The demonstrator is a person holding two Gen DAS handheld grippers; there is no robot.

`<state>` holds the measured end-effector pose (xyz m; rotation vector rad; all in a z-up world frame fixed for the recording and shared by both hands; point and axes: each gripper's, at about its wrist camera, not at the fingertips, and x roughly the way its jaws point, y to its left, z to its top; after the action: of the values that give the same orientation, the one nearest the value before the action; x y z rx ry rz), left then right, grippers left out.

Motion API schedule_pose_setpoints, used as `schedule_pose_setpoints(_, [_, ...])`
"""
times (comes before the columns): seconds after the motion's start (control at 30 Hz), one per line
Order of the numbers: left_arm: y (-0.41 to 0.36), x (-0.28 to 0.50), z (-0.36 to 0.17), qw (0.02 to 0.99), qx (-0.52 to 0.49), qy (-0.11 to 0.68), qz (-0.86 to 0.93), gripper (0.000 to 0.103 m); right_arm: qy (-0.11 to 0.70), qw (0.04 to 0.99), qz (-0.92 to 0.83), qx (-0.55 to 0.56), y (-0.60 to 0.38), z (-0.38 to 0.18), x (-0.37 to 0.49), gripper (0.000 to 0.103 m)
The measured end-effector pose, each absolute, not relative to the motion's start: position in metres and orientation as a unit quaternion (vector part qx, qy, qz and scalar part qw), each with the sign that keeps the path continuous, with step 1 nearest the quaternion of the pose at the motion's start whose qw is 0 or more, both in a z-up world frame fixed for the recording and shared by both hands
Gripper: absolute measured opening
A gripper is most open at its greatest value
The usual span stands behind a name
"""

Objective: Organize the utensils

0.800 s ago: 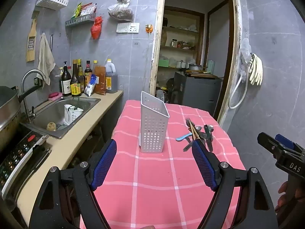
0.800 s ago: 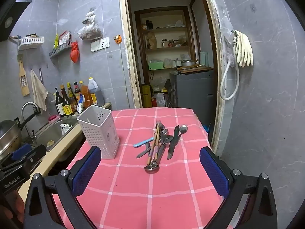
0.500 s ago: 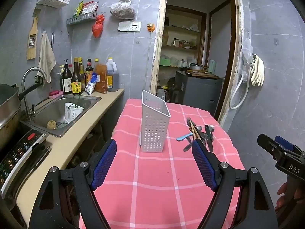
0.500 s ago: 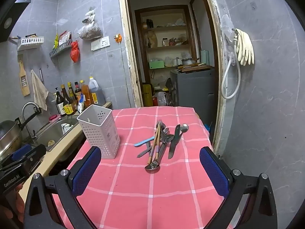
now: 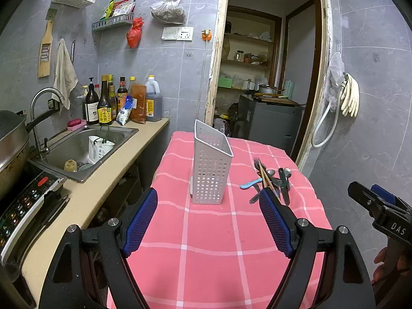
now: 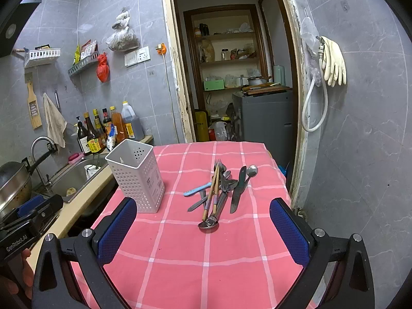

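A white perforated utensil holder (image 5: 211,166) stands upright and empty on the pink checked tablecloth (image 5: 206,244); it also shows in the right wrist view (image 6: 137,177). To its right lies a pile of utensils (image 6: 219,190): forks, spoons, chopsticks, a dark knife (image 6: 238,190) and a light blue handled piece (image 6: 197,190). The pile also shows in the left wrist view (image 5: 270,180). My left gripper (image 5: 208,221) is open and empty, short of the holder. My right gripper (image 6: 203,231) is open and empty, short of the pile.
A counter with a sink (image 5: 82,146), bottles (image 5: 105,103) and a stove panel (image 5: 23,206) runs along the table's left side. A wok (image 5: 10,144) sits at far left. A doorway (image 6: 231,90) opens behind the table. A grey wall stands on the right.
Both views have shifted only slightly; the left view has tilted a little. The holder and the utensils have not moved. Both grippers stay open.
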<state>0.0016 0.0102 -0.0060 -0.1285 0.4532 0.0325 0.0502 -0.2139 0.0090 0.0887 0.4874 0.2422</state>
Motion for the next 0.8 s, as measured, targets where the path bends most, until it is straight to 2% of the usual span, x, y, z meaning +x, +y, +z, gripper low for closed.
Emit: schedule_pose_setpoints(0.8, [0.0091,0.0023,-0.0050,0.972,-0.063,0.226,0.014,0.076,0.244,0.961,0.120,0.045,-0.2128,0.0077,0.0542,0.103])
